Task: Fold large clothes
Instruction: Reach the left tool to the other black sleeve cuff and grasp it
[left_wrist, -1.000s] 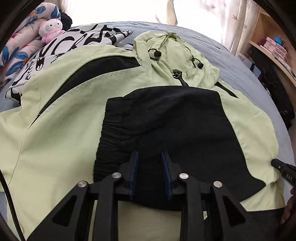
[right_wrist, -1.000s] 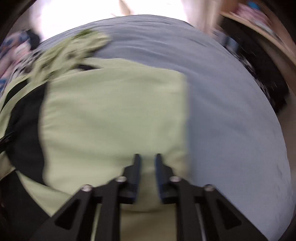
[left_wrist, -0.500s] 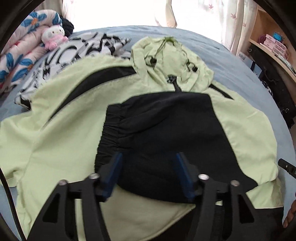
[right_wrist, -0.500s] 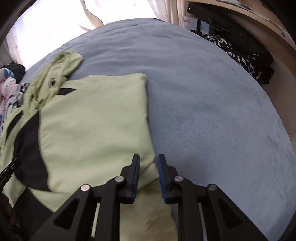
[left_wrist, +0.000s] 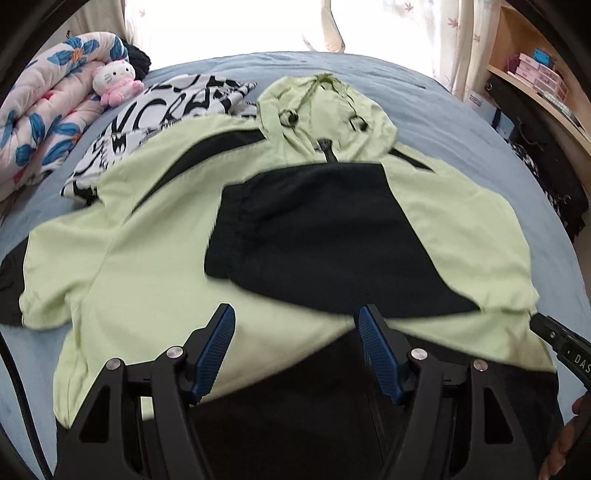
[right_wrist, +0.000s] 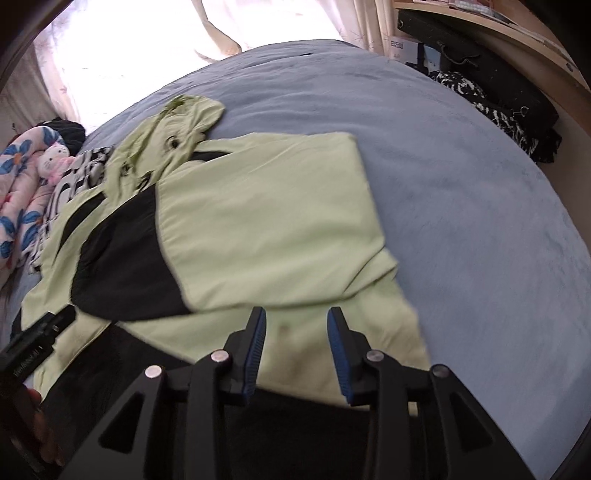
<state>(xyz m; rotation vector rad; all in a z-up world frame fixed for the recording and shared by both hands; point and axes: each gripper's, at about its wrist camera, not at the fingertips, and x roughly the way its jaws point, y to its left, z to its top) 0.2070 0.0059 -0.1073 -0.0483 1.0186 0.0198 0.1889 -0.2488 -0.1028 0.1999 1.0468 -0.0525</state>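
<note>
A light green and black hooded jacket (left_wrist: 155, 258) lies front-up on the blue bed, hood (left_wrist: 325, 110) at the far end. Its right sleeve is folded across the chest, the black cuff part (left_wrist: 314, 236) on top. The jacket also shows in the right wrist view (right_wrist: 258, 221). My left gripper (left_wrist: 295, 332) is open and empty above the jacket's near hem. My right gripper (right_wrist: 297, 332) is open and empty above the jacket's right near edge; its tip shows in the left wrist view (left_wrist: 561, 339).
A black-and-white printed garment (left_wrist: 159, 122) lies at the jacket's far left. A floral quilt (left_wrist: 40, 122) with a pink plush toy (left_wrist: 114, 81) sits at the left edge. Shelves and dark bags (right_wrist: 498, 92) stand to the right of the bed (right_wrist: 461, 184).
Both grippers have opened and let go of the folded sleeve, then drawn back toward the near hem. The sleeve now rests across the chest.
</note>
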